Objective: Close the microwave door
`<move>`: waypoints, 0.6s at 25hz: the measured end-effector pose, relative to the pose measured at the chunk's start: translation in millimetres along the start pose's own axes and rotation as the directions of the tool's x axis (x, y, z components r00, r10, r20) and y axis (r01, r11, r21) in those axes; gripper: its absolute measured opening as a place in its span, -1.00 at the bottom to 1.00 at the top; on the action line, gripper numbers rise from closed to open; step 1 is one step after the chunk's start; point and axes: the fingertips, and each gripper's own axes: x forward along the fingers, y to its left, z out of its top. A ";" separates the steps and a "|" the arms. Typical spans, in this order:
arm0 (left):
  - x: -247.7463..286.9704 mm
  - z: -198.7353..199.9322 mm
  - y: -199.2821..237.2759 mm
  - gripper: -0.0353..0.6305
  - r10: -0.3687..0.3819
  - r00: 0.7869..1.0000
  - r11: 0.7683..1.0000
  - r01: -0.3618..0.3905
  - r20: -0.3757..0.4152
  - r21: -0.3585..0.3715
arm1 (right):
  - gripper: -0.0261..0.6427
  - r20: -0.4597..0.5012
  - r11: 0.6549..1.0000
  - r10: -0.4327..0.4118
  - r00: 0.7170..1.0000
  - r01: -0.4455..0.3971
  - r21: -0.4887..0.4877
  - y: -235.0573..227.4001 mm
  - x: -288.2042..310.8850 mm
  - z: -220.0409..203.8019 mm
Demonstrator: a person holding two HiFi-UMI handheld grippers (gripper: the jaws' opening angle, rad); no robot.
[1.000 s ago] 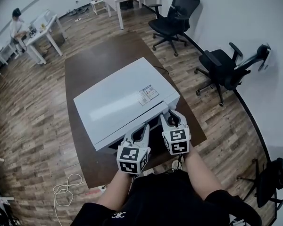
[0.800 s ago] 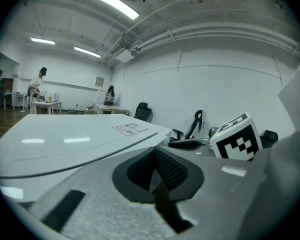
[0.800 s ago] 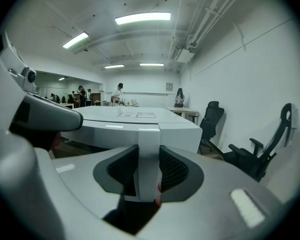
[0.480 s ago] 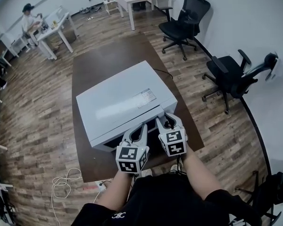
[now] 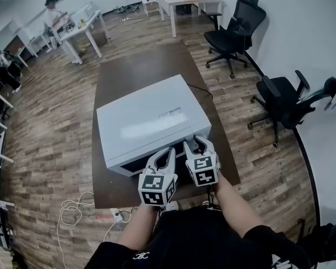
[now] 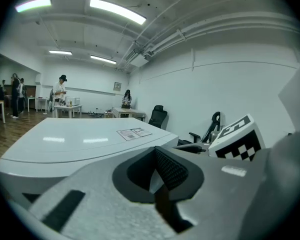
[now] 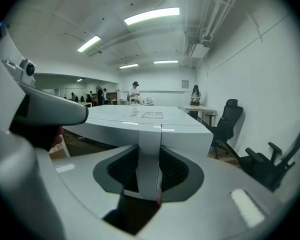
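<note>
Microwave (image 5: 145, 122) set on counter (image 5: 157, 66). Door (image 7: 149, 159) clamped edgewise in right tongs (image 5: 196, 143). Left tongs (image 5: 168, 153) closed, empty. Door best pushed squarely until latched, then released.

No print could be read. The label (image 5: 172, 115) on the microwave (image 5: 135, 129) was too small to make out. The left gripper (image 5: 167, 153) and right gripper (image 5: 197, 145) bore only black-and-white square markers.
</note>
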 end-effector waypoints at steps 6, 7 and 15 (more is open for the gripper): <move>5.4 5.7 -9.9 -0.86 0.020 1.000 1.000 -0.020 0.010 0.003 | -0.81 0.124 1.000 0.022 0.992 -0.020 -0.023 -2.0 -25.3 31.0; 6.1 6.7 -11.7 -0.86 0.021 1.000 1.000 -0.021 0.011 0.004 | -0.88 0.157 0.999 0.030 0.987 -0.027 -0.022 -1.2 -31.8 39.4; 5.7 13.9 -15.0 -0.86 0.040 0.999 0.999 -0.040 0.026 0.010 | -0.90 0.295 0.992 0.102 0.950 -0.120 0.043 2.4 -72.9 76.4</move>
